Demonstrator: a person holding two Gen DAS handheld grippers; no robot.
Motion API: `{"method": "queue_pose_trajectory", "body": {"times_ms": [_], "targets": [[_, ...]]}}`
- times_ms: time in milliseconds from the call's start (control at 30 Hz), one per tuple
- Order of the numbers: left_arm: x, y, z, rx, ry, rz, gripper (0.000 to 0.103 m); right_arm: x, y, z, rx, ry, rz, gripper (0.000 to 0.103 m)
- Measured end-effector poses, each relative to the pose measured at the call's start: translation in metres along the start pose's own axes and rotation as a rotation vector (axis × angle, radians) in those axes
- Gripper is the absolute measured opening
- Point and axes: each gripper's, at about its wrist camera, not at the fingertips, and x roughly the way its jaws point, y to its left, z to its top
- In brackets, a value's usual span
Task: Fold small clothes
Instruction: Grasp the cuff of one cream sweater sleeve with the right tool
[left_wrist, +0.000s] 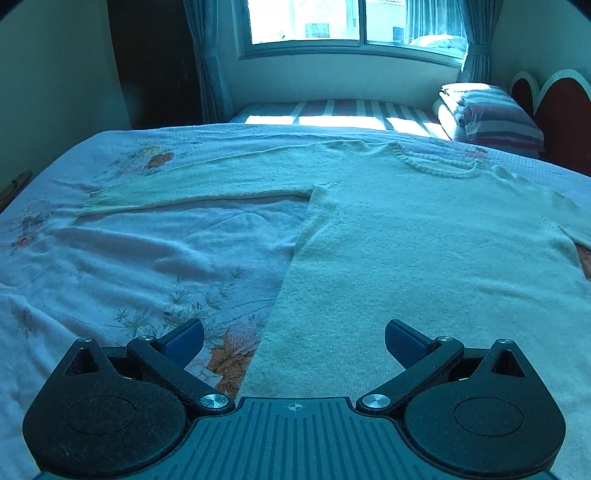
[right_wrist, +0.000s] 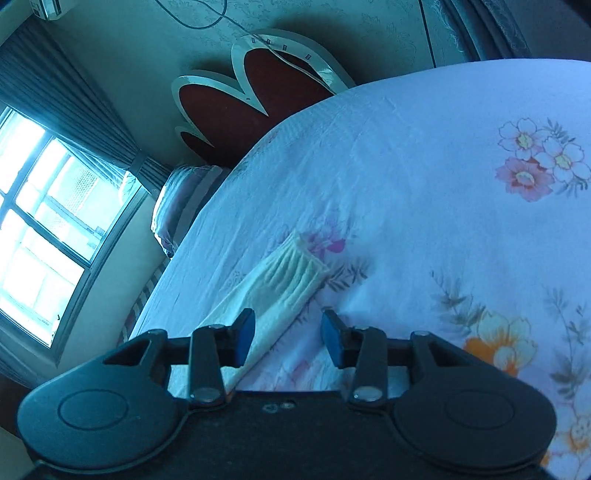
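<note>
A pale knit sweater (left_wrist: 406, 240) lies flat on the floral bedsheet (left_wrist: 129, 266), neck toward the window, its left sleeve (left_wrist: 192, 188) stretched out to the left. My left gripper (left_wrist: 293, 341) is open and empty, hovering over the sweater's lower left edge. In the right wrist view the sweater's other sleeve (right_wrist: 284, 284) lies on the sheet with its ribbed cuff pointing away. My right gripper (right_wrist: 288, 334) is open, its fingers either side of that sleeve just behind the cuff, not closed on it.
A second bed with a striped sheet (left_wrist: 343, 110) and folded striped bedding (left_wrist: 495, 114) lies beyond, under the window (left_wrist: 354, 22). A red heart-shaped headboard (right_wrist: 251, 96) stands at the bed's head. The floral sheet (right_wrist: 461, 206) spreads to the right.
</note>
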Motion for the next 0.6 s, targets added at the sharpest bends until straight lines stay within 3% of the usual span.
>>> {"method": "queue_pose_trajectory", "body": {"times_ms": [167, 233, 267, 400, 467, 500, 533, 600], "targets": [[0.013, -0.001, 0.005, -0.022, 0.026, 0.019, 0.103, 0.015, 0.005, 0.003, -0.028, -0.015, 0.021, 0.037], [0.015, -0.001, 0.007, -0.021, 0.024, 0.024, 0.103, 0.02, 0.007, 0.005, -0.027, -0.013, 0.02, 0.016], [0.014, -0.001, 0.008, -0.02, 0.022, 0.026, 0.103, 0.021, 0.006, 0.01, -0.021, -0.012, 0.014, 0.011], [0.014, 0.009, 0.008, -0.034, 0.016, 0.036, 0.103, -0.004, 0.012, 0.018, -0.038, -0.086, 0.044, 0.01], [0.018, 0.015, 0.005, -0.043, 0.027, 0.034, 0.103, -0.001, 0.012, 0.02, -0.082, -0.068, -0.036, 0.012], [0.02, 0.017, 0.004, -0.04, 0.035, 0.03, 0.103, 0.006, 0.01, 0.02, -0.092, -0.037, -0.092, 0.018], [0.021, 0.019, 0.003, -0.033, 0.038, 0.028, 0.103, 0.012, 0.004, 0.022, -0.05, -0.009, -0.095, 0.02], [0.024, 0.022, 0.0, -0.029, 0.037, 0.018, 0.103, 0.003, -0.006, 0.02, 0.052, -0.005, -0.016, 0.029]]}}
